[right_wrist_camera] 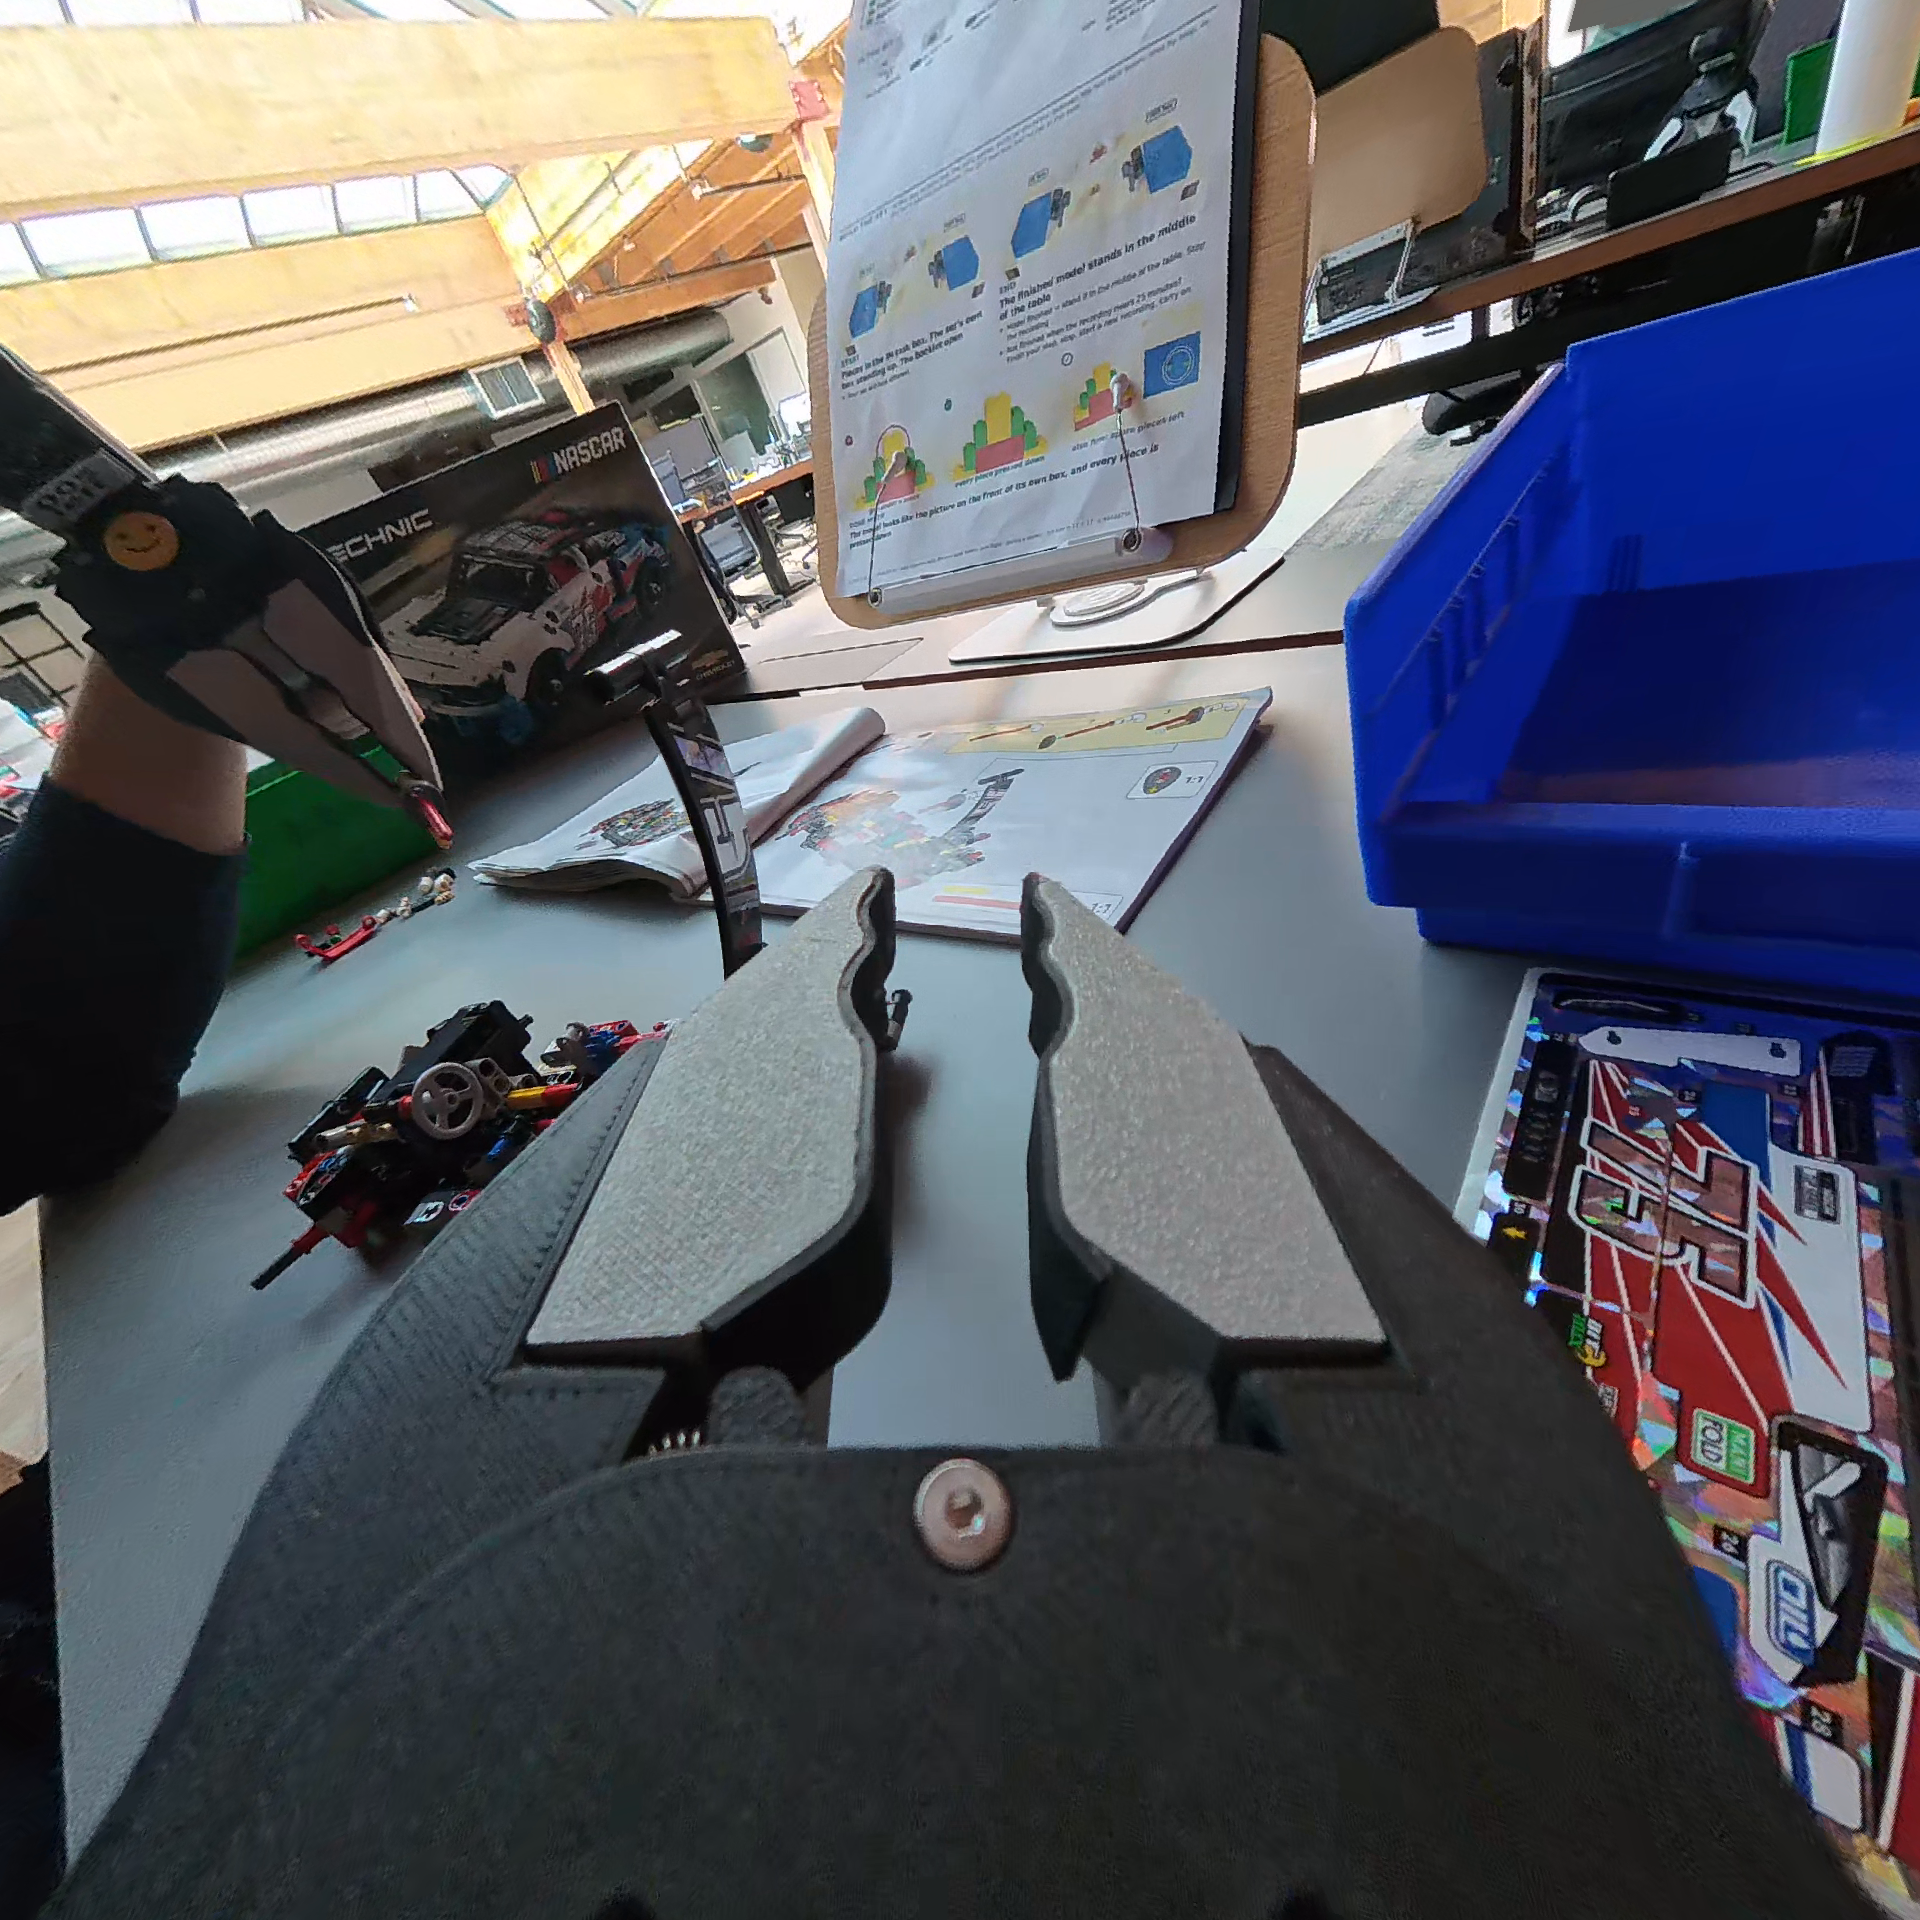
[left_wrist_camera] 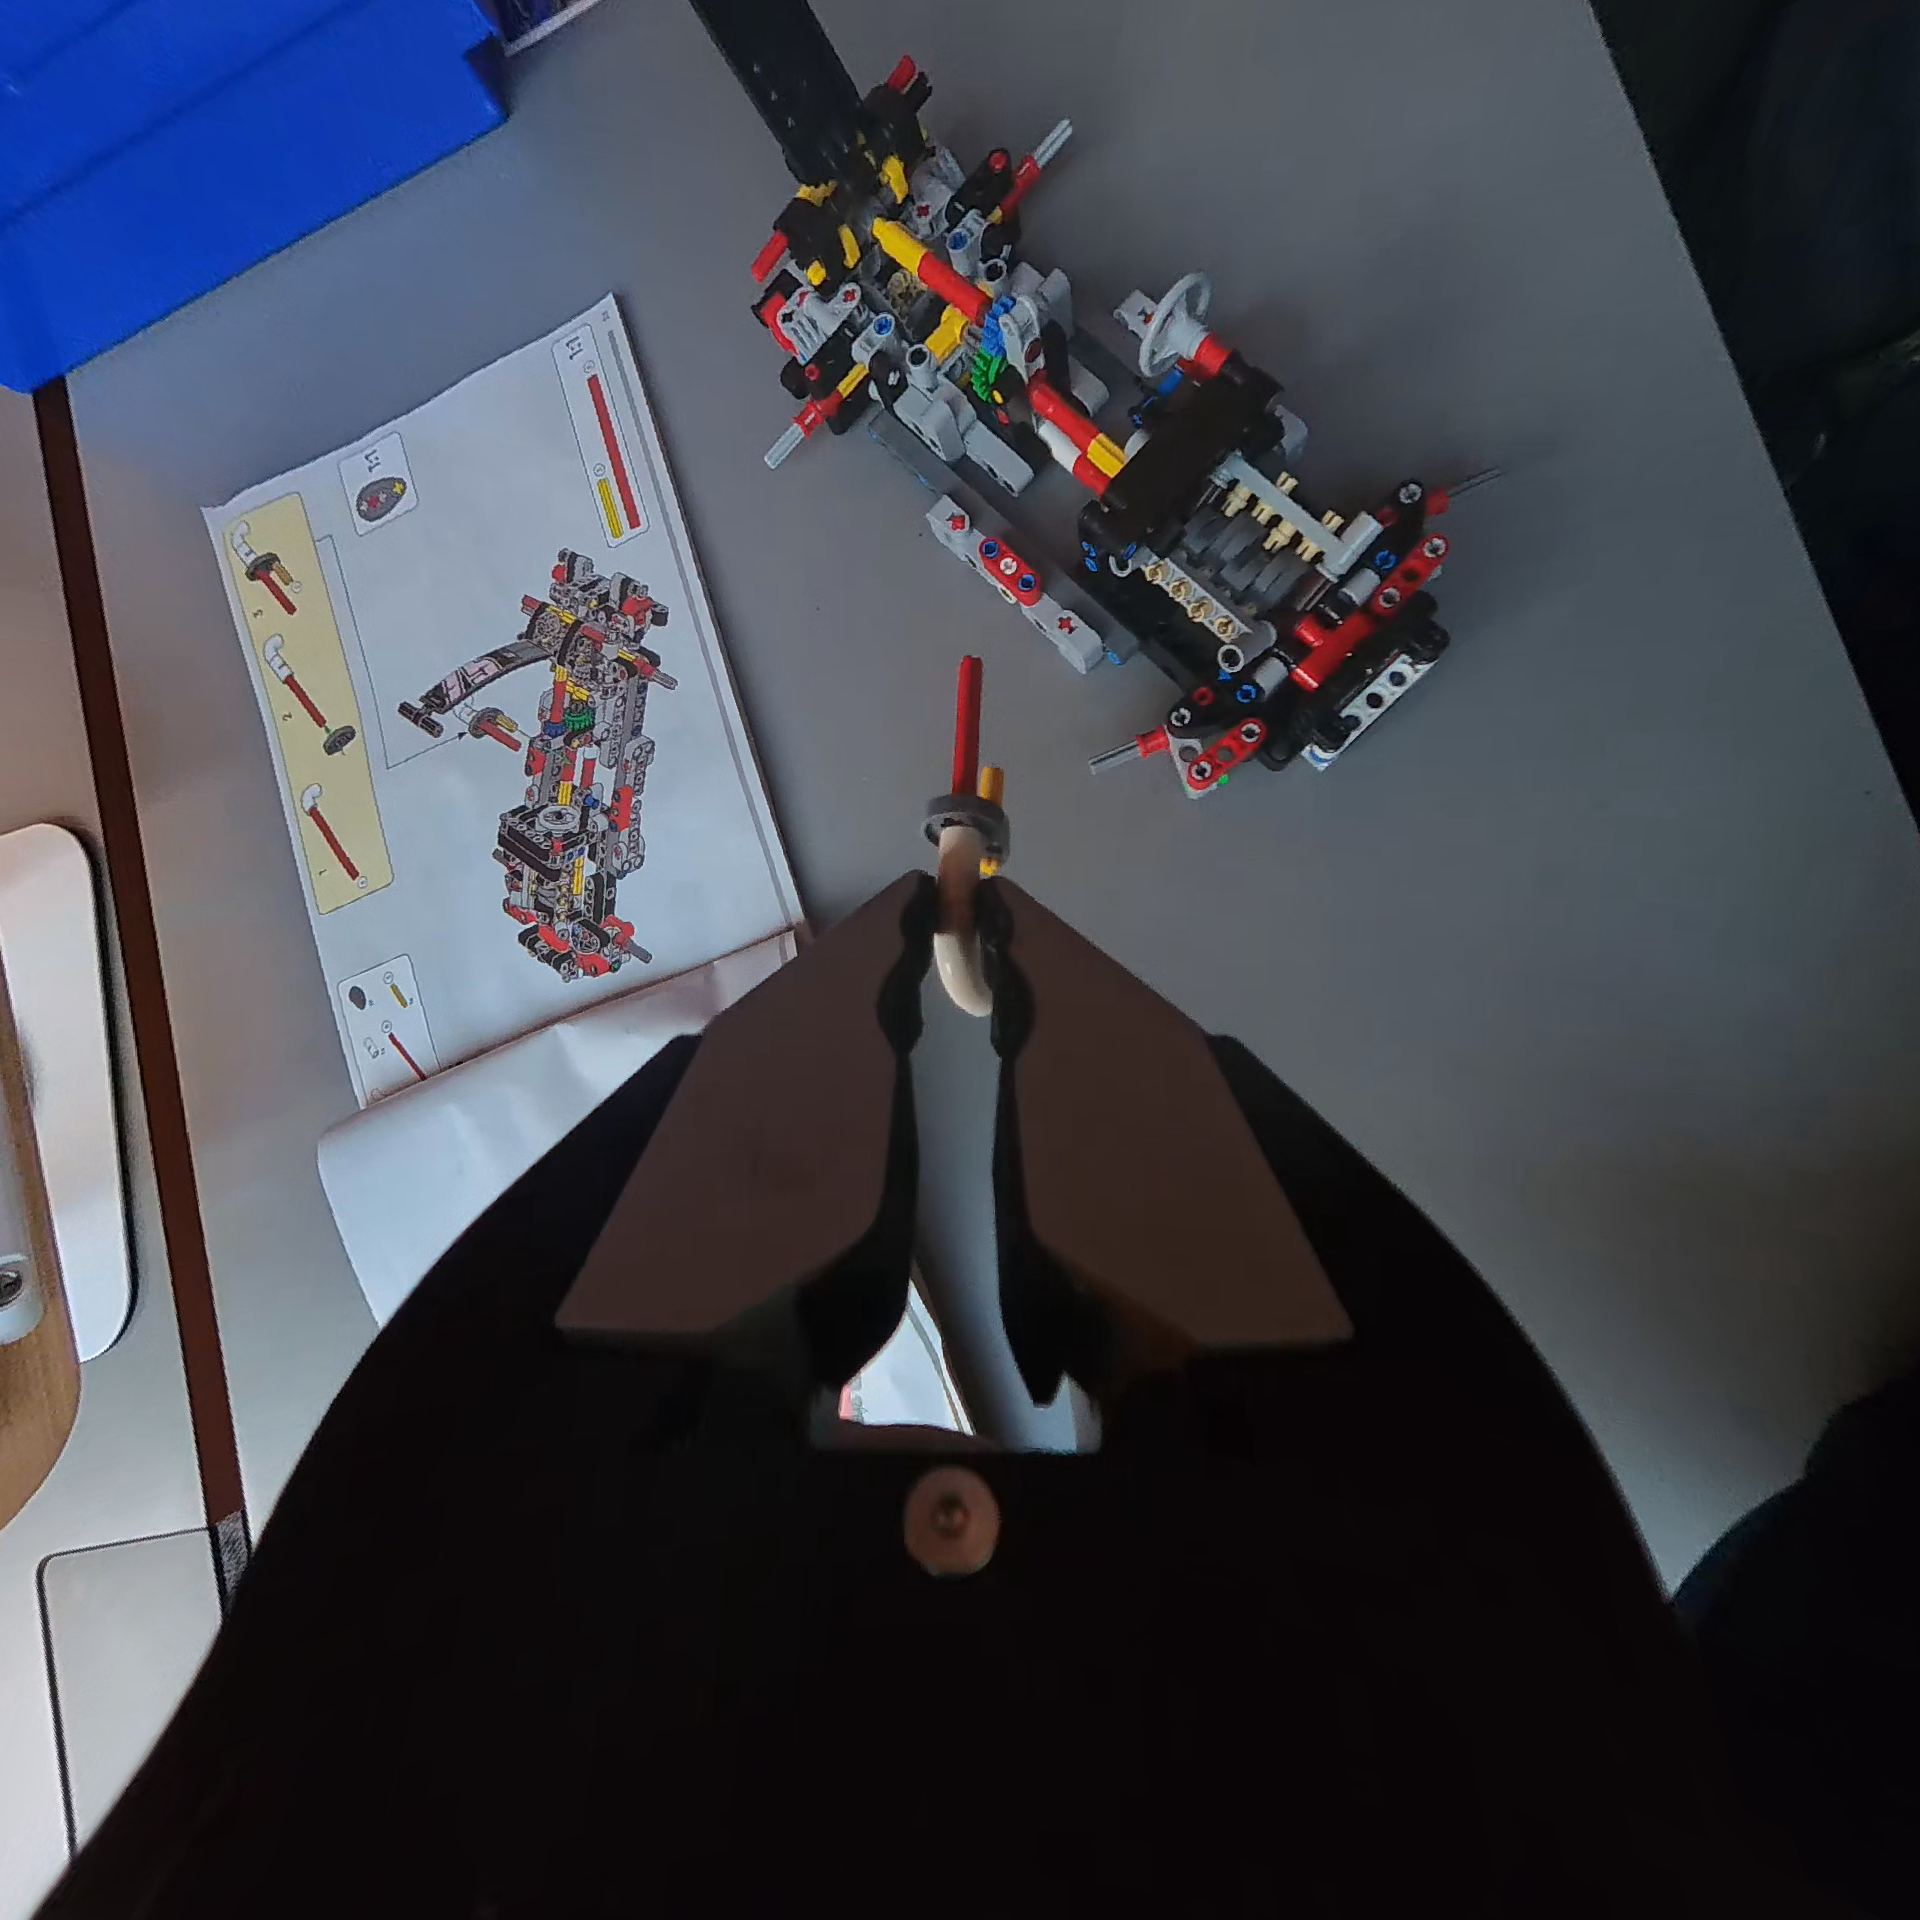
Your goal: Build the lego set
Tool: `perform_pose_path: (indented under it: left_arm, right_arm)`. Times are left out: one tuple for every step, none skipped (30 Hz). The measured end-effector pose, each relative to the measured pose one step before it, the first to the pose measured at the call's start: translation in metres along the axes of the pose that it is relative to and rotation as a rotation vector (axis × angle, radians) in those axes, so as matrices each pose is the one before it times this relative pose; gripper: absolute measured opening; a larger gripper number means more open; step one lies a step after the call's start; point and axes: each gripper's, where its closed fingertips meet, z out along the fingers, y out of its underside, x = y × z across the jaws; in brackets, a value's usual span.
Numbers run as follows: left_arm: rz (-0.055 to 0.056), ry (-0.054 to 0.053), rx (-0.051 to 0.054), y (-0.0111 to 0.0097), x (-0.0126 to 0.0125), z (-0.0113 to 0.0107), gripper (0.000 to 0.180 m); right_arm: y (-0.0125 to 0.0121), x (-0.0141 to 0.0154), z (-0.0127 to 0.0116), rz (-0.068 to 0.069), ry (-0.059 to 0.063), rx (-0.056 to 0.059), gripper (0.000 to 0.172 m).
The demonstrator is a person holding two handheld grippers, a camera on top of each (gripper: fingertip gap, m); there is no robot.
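Observation:
My left gripper (left_wrist_camera: 960, 902) is shut on a small sub-assembly (left_wrist_camera: 961, 951): a white curved piece pinched between the pads, with a grey ring (left_wrist_camera: 966, 819), a red axle (left_wrist_camera: 967, 717) and a yellow pin (left_wrist_camera: 992, 781) sticking out ahead. It hangs above the grey table, just short of the brick car chassis (left_wrist_camera: 1091, 416). The right wrist view shows this gripper (right_wrist_camera: 421, 795) raised at the left, a red tip at its fingers. My right gripper (right_wrist_camera: 958, 904) is open and empty, low over the table beside the chassis (right_wrist_camera: 447, 1132) and its black curved arch (right_wrist_camera: 717, 821).
An open instruction booklet (left_wrist_camera: 499, 707) lies left of the chassis; it also shows in the right wrist view (right_wrist_camera: 987, 800). A blue bin (right_wrist_camera: 1662, 675) stands at the right, a sticker sheet (right_wrist_camera: 1704, 1299) below it. The product box (right_wrist_camera: 540, 582), a paper stand (right_wrist_camera: 1039, 312), a green bin (right_wrist_camera: 312, 842) and loose pieces (right_wrist_camera: 374, 920) lie beyond. About 30 cm separates my left fingertips from my right.

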Motion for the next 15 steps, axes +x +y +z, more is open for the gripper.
perform_pose_path:
  left_arm:
    - [-0.0034,-0.0008,0.0104,-0.00041,0.00016,-0.00179,0.005]
    - [-0.0042,0.0006,0.011,-0.00013,0.00022,-0.002,0.005]
    - [-0.0049,-0.0037,0.0086,0.00032,-0.00075,-0.00205,0.004]
    - [-0.0058,-0.0051,0.0048,0.00084,-0.00091,-0.00207,0.004]
    - [-0.0054,-0.0045,0.0031,0.00099,-0.00068,-0.00206,0.004]
    - [-0.0035,-0.0044,0.002,0.00086,-0.00048,-0.00202,0.005]
    - [-0.0023,-0.0057,0.0011,0.00072,-0.00058,-0.00206,0.004]
    - [-0.0016,-0.0065,0.0026,0.00035,-0.00081,-0.00194,0.005]
    - [-0.0019,-0.0041,0.0042,-0.00007,-0.00063,-0.00177,0.005]
    - [-0.0017,0.0008,0.0048,-0.00026,0.00012,-0.00114,0.005]
    - [-0.0003,0.0024,0.003,-0.00016,0.00045,-0.00068,0.005]
    - [0.0008,-0.0007,-0.0004,0.00019,-0.00017,0.0,0.005]
    - [-0.0007,-0.0002,-0.003,0.0005,-0.0002,0.00031,0.005]
    - [-0.0007,0.0013,-0.0043,0.0006,-0.00014,0.00059,0.005]
    - [0.0008,0.0012,-0.0039,0.00075,-0.00016,0.00068,0.005]
  right_arm:
    - [0.00002,-0.00021,-0.00026,0.0022,-0.0011,0.0004,0.021]
    - [0.00016,0.00016,0.00005,0.0025,-0.0007,-0.0008,0.021]
    - [0.00023,0.00035,0.00013,0.0039,-0.0004,-0.002,0.021]
    - [0.00012,0.00006,0.00018,0.0038,-0.0025,-0.0012,0.021]
    - [0.00011,0.00003,0.00011,0.0013,-0.0012,-0.0008,0.021]
    - [0.00016,0.00001,0.00012,-0.0003,0.0002,-0.001,0.021]
    - [0.00026,-0.00022,0.00026,-0.0012,-0.0008,-0.0015,0.021]
    - [0.00039,-0.00025,0.00039,-0.0021,-0.0006,-0.0036,0.021]
    - [0.00068,-0.00024,0.0006,-0.0027,-0.0006,-0.005,0.02]
    - [0.00053,-0.00058,0.00061,-0.0031,-0.0016,-0.0041,0.02]
    - [0.00035,-0.00051,0.00069,-0.0034,-0.0013,-0.0029,0.021]
    - [0.00042,-0.00029,0.00072,-0.0026,-0.0009,-0.0032,0.02]
    - [0.00046,-0.00032,0.00056,-0.0007,-0.002,-0.0034,0.02]
    - [0.00028,-0.0002,0.00046,0.0007,-0.0021,-0.0026,0.02]
    - [0.00022,0.00001,0.00015,0.0012,-0.0012,-0.0016,0.02]
